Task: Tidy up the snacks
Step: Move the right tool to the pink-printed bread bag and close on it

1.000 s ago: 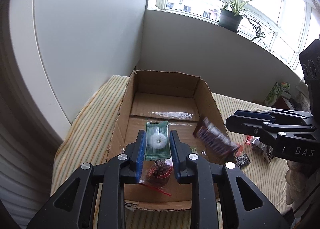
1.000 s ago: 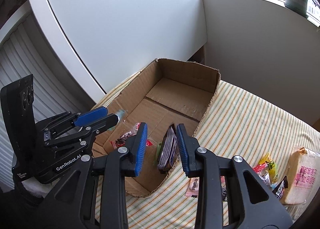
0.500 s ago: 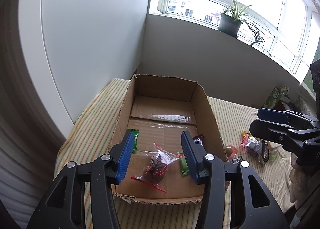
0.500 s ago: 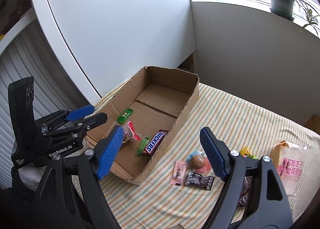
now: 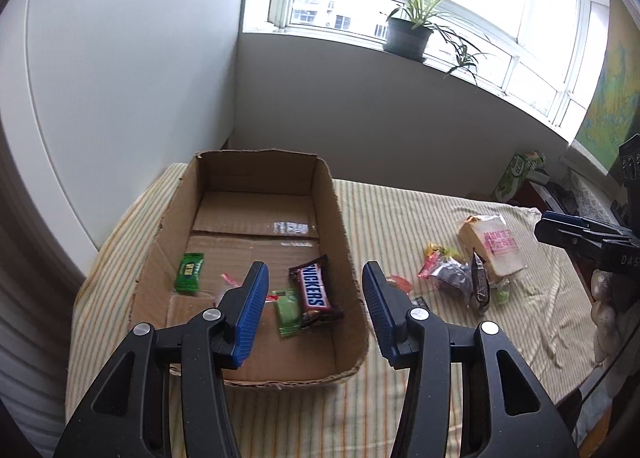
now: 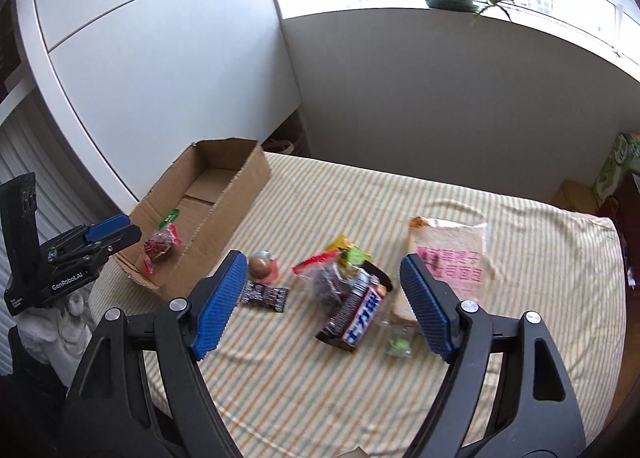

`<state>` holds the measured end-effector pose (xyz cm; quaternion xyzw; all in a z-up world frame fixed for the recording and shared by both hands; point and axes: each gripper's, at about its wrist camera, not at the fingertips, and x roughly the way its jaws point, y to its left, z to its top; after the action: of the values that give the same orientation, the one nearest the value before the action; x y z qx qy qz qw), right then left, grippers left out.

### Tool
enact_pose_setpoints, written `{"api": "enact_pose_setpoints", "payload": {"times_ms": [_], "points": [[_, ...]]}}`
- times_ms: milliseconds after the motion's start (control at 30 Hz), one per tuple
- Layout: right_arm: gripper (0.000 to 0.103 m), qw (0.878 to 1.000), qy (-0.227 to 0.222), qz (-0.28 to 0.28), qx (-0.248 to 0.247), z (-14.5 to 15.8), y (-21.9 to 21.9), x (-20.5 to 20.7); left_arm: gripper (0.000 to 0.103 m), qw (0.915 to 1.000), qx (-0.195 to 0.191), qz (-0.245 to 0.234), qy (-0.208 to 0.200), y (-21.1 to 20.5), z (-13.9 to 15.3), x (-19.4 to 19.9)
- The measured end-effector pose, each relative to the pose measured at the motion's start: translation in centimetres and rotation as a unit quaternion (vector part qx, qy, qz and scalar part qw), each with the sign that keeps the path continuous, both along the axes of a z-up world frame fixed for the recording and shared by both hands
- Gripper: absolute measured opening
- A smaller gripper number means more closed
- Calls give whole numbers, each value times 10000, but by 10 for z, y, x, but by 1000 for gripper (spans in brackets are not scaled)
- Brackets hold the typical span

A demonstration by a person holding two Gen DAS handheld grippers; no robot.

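Plainly, the sorting is partway through: some snacks lie in the cardboard box [image 5: 344, 226] and more wait on the striped cloth of the bench [image 6: 360, 378]. Inside the box are a Snickers bar [image 5: 314, 290], a green candy [image 5: 189, 267], a second green packet [image 5: 289, 312] just beside the bar, and a clear bag with red trim [image 6: 162, 244] near the front wall.

Both tools are empty. The left gripper [image 5: 314, 310] hangs above the box's near end with its jaws spread wide. The right gripper [image 6: 322, 304] is also spread wide, hovering over the loose pile outside the box.

That pile holds a dark bar with blue lettering [image 6: 356, 312], a clear bag of dark pieces [image 6: 330, 282], a round chocolate ball [image 6: 260, 266], a small black packet [image 6: 264, 296] and a large bread pack [image 6: 452, 258].

The step in hand looks like choosing the next pickup. The dark bar lies nearest between the right fingers, so the likely move is to lower over it, line the pads up across its narrow width, and close without catching the bag that touches it.
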<state>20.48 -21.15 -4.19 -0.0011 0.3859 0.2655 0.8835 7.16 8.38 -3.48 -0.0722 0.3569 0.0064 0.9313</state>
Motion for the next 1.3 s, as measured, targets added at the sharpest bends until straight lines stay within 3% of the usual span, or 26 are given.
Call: {"api": "enact_pose_setpoints", "payload": {"times_ms": [167,500,833,1100,1300], "points": [[81,9992,213,-314,156,-11,-40,5,48,9996,-64,-254,72,-27,-5,3],[81,9972,477,-536,190,-36,-79,22,48,9968,-35,-757,269,-83,-16,14],[81,9937,898,-399,548,-53,-95,52,48,9931,-140,-1106,368,-128,-23,46],[81,9886,1240,-286,806,-65,-100,79,51,9850,-347,-1585,592,-167,-34,89],[81,9864,1328,-262,934,-70,-104,94,51,9792,-283,-1858,764,-188,-46,116]]}}
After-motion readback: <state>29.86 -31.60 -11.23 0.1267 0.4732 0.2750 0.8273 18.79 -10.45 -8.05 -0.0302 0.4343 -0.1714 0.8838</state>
